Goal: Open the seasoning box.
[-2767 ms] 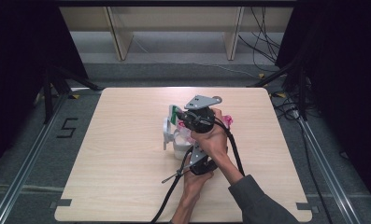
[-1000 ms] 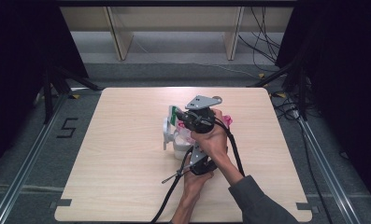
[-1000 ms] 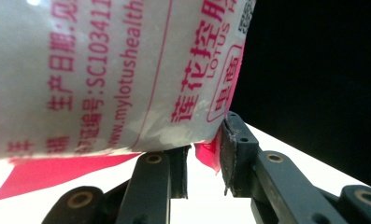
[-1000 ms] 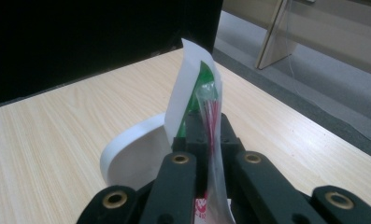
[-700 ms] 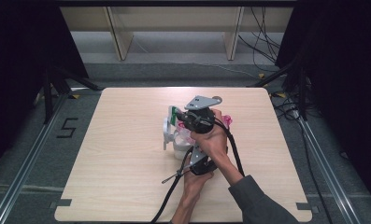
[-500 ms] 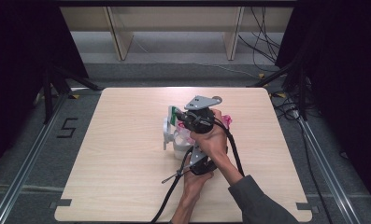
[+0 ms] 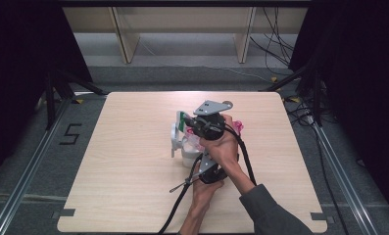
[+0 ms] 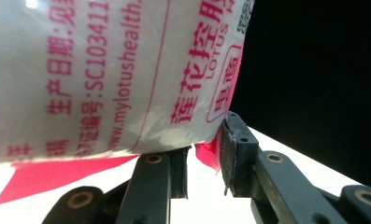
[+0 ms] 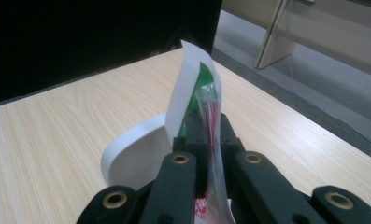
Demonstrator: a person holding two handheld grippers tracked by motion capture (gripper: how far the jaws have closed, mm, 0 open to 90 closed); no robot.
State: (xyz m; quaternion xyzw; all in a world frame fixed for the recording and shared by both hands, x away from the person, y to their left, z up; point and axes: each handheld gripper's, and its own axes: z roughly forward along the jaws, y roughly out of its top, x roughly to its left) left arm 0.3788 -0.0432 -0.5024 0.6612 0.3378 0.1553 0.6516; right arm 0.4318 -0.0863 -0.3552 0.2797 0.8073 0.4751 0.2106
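Pouch [image 8: 103,79], pink "LOTUS" lettering

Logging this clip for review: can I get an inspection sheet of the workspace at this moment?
Surface: light wooden table, bare apart from the work at its middle.
Job's things: a white packet with pink print, held up over a white cup; a white and green card stands by the cup.
Clutter: nothing seen.
Grippers: left gripper has its jaws at the packet's lower edge, whether they pinch it cannot be told; right gripper is shut on the packet's thin clear top edge.
Cables: a black cable trails from the grippers off the near edge; more lie on the floor at the far right.
Surroundings: dark curtains at both sides, grey floor, wooden shelf legs behind.
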